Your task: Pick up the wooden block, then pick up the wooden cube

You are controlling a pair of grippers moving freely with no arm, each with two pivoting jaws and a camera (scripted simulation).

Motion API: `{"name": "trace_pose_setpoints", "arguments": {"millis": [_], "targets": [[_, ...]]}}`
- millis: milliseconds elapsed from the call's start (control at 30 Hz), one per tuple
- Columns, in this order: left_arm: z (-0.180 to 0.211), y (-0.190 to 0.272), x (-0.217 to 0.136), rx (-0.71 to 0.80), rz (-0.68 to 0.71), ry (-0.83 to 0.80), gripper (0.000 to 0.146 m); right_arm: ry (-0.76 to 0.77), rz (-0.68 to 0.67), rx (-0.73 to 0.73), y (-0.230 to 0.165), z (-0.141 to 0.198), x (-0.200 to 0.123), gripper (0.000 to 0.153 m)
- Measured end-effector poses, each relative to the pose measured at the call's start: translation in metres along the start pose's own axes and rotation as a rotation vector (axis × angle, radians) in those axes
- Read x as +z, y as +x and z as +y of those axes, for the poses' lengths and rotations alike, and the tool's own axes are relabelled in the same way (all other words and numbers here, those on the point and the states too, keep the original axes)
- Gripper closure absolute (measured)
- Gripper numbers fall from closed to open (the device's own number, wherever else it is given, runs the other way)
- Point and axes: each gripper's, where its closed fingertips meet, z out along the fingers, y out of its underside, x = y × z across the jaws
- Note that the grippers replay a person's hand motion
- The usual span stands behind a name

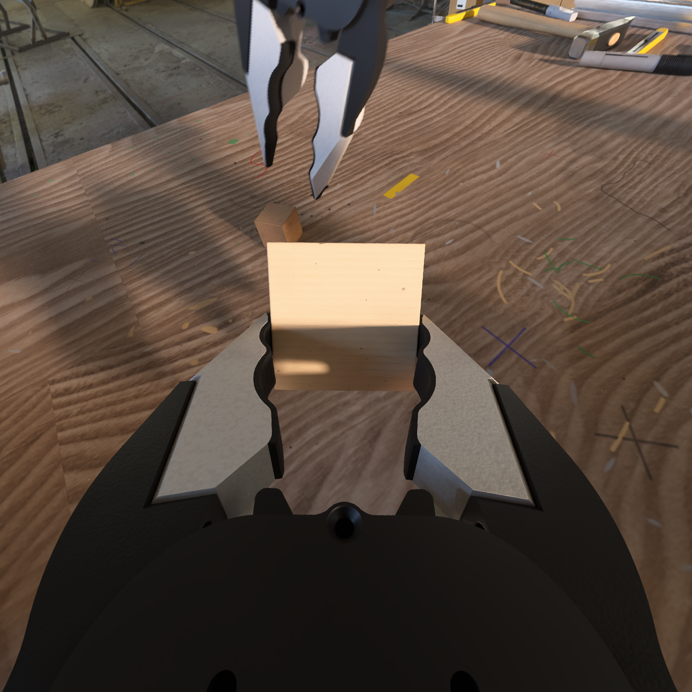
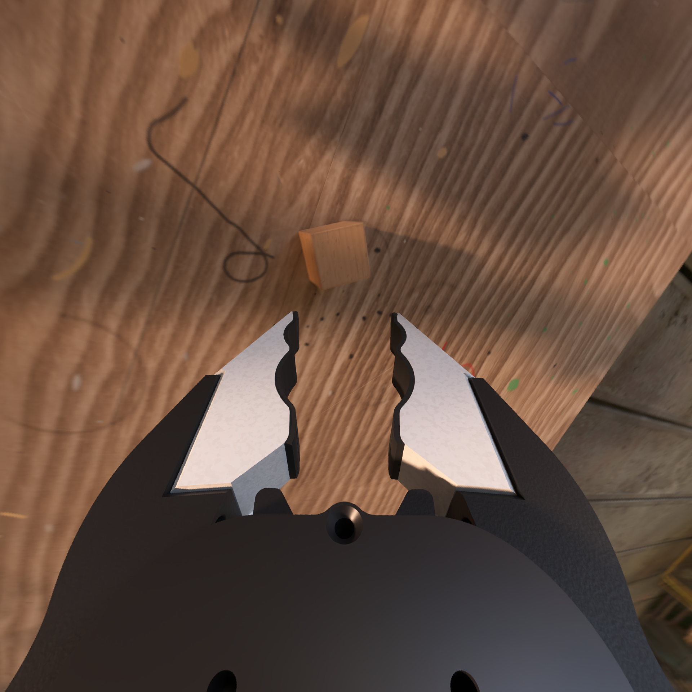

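Between the two silver fingers of the left tool (image 1: 344,329), in the left wrist view, a pale, square-faced wooden block (image 1: 346,296) is clamped at its lower sides and stands up past the fingertips toward 12 o'clock, clear of the brown, wavy-grained wooden surface (image 1: 524,131). Its upper half is sunlit, its lower half in shadow. Just beyond the block's top edge, at 11 o'clock, a small orange-brown wooden cube (image 1: 279,224) lies on the surface. Above the cube the right tool (image 1: 292,179) points downward, its fingers parted with nothing between them and its tips apart from the cube. A yellow strip (image 1: 401,185) lies at 1 o'clock of the block. At the far 1 to 2 o'clock edge lie a wooden-handled hammer (image 1: 595,35) and a yellow-and-grey utility knife (image 1: 636,56); no writing on them can be read.

In the right wrist view, the right tool (image 2: 344,316) is partly open and empty. The cube (image 2: 335,252) sits on the surface (image 2: 486,187) at 12 o'clock, just past the fingertips and not touching them, turned askew to the fingers. A thin dark looped line (image 2: 209,202) runs across the surface at 10 o'clock of the cube. The surface's edge crosses at 3 o'clock.
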Motion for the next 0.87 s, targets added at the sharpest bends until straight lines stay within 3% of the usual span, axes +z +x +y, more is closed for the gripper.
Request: {"name": "trace_pose_setpoints", "arguments": {"millis": [267,300,367,433,533,700,800,867], "targets": [[0.004,-0.004,-0.001,-0.034,0.023,0.0,0.071,-0.02,-0.158,-0.165,-0.003,-0.018,0.034,0.112],[0.004,-0.003,0.0,-0.04,0.031,-0.001,0.071,-0.02,-0.168,-0.166,-0.004,-0.019,0.035,0.119],[0.003,-0.002,0.001,-0.033,0.032,-0.002,0.071,0.001,-0.196,-0.105,-0.003,-0.022,0.031,0.119],[0.003,-0.001,0.001,-0.004,0.019,-0.004,0.071,0.077,-0.188,0.012,0.004,-0.029,0.014,0.119],[0.0,0.003,0.001,0.034,0.01,0.001,0.071,0.301,-0.162,0.253,0.004,-0.042,-0.037,0.119],[-0.01,0.009,-0.002,0.11,0.0,0.024,0.071,0.664,-0.12,0.717,-0.037,-0.035,-0.116,0.119],[-0.014,0.013,-0.001,0.216,-0.019,0.022,0.071,0.9,-0.245,1.036,-0.074,-0.025,-0.137,0.119],[-0.015,0.014,0.001,0.33,-0.061,0.008,0.071,0.99,-0.333,1.145,-0.094,-0.022,-0.142,0.119]]}}
